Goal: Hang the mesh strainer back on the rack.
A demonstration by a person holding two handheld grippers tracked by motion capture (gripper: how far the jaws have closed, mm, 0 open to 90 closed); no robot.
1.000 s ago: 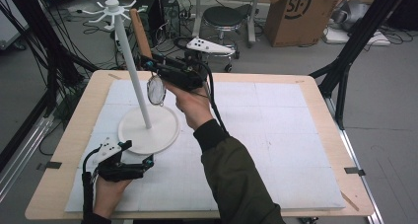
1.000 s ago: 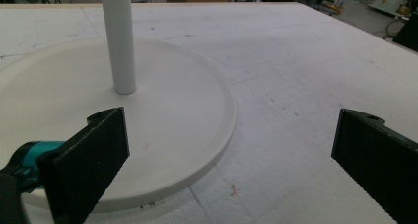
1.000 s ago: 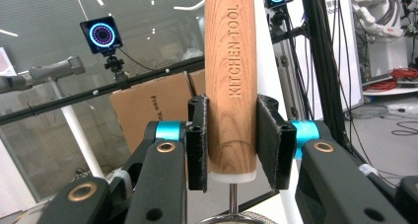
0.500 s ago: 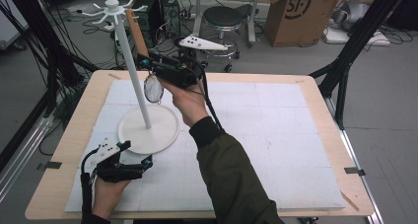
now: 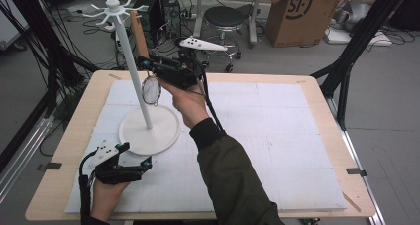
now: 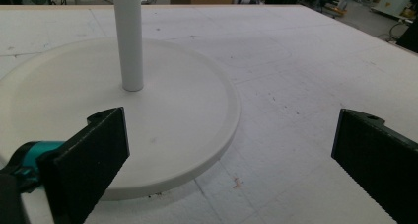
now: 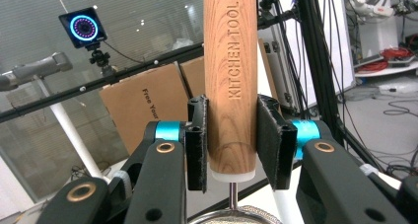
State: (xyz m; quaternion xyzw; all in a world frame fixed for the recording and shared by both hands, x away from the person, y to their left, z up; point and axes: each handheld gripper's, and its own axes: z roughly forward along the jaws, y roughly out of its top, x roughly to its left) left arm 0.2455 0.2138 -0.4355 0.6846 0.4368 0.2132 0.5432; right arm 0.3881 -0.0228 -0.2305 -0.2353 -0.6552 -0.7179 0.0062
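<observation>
A white stand rises from a round base (image 5: 166, 131) on a pole (image 5: 132, 66) to a ring of hooks (image 5: 113, 9). My right gripper (image 5: 148, 66) is held in the air just right of the pole. It is shut on the wooden handle (image 7: 230, 61) of a strainer, stamped KITCHEN TOOL. The handle (image 5: 140, 34) points up and the mesh bowl (image 5: 151, 90) hangs below, next to the pole. My left gripper (image 5: 136, 154) rests on the mat at the base's front edge. It is open, with the base (image 6: 187, 115) and the pole (image 6: 129, 36) ahead of its jaws.
A white mat (image 5: 277, 136) covers the wooden table (image 5: 327, 101). Beyond the far edge stand a stool (image 5: 225, 17) and a cardboard box (image 5: 302, 12). Black frame legs (image 5: 356, 46) flank the table on the right.
The right gripper has drifted slightly left with the strainer, closer to the pole. The left gripper has stayed in place.
</observation>
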